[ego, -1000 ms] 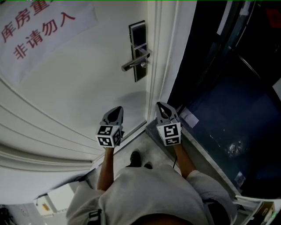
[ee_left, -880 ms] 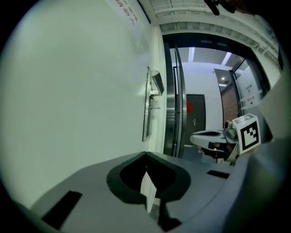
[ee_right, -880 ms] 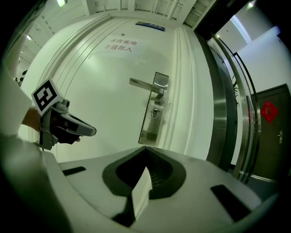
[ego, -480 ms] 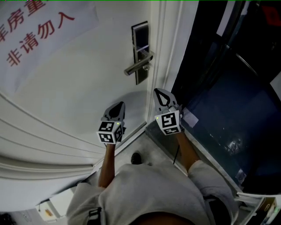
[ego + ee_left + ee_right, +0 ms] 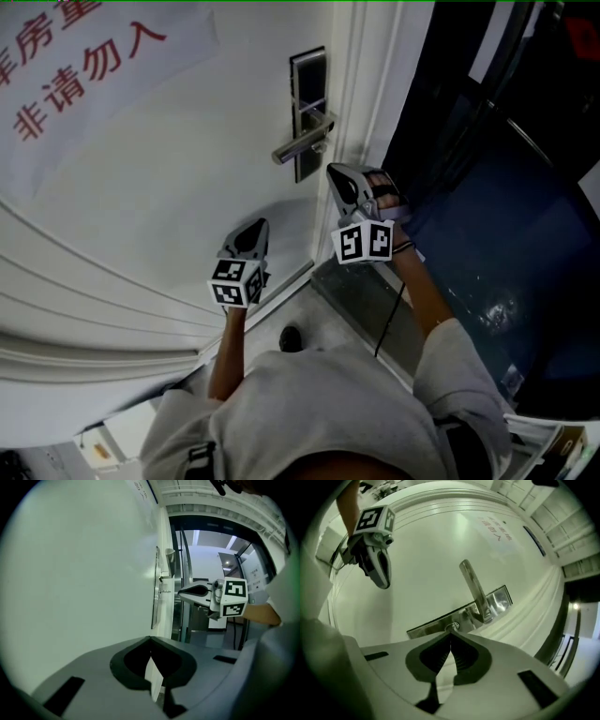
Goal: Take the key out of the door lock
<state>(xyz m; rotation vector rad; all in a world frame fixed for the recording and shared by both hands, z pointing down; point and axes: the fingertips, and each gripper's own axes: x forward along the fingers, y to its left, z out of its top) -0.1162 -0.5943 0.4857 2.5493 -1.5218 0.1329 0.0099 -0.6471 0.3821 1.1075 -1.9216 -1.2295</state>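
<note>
The right tongs [image 5: 450,634], pinched together and empty, are levelled at the lock cylinder [image 5: 452,626] at 12 o'clock for lining up a grasp. The key is presumably seated there but cannot be made out. The left tongs [image 5: 253,230], also closed, are kept clear at 7 o'clock.

Storeroom in a work building, white door [image 5: 178,197], paper sign [image 5: 80,66] in red writing (it says keep out), metal lock plate [image 5: 308,94] with handle [image 5: 302,146], glass hallway [image 5: 201,555].
</note>
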